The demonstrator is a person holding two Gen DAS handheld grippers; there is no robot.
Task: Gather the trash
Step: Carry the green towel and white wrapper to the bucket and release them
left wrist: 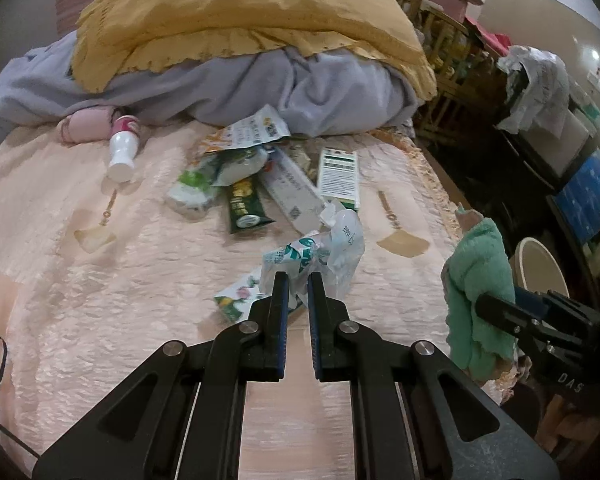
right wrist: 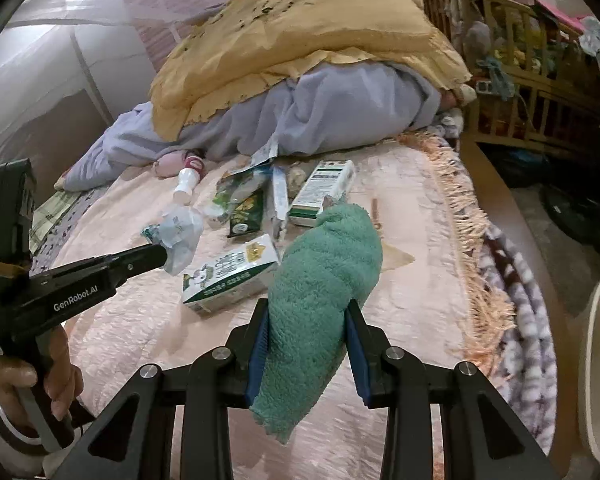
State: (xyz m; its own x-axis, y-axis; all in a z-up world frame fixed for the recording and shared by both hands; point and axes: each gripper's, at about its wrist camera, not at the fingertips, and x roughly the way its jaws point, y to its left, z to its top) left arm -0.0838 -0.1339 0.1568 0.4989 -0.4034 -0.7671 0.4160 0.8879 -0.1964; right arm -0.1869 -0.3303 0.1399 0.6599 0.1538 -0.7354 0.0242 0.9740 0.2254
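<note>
Trash wrapper (left wrist: 332, 248), crinkly and light, sits pinched in my left tongs (left wrist: 298, 280) at frame centre; right tongs (right wrist: 307, 316) squeeze the soft green towel (right wrist: 324, 280).

Black left gripper (left wrist: 298, 280), blue pads, silver screws, white "GenRobot.AI" lettering, matching right gripper (right wrist: 306, 312)

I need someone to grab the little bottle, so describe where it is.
On the pink bedspread, look near the grey blanket. The bottle lies left of the wrapper pile, apart from it: white, with a pink label, the only bottle there.
</note>
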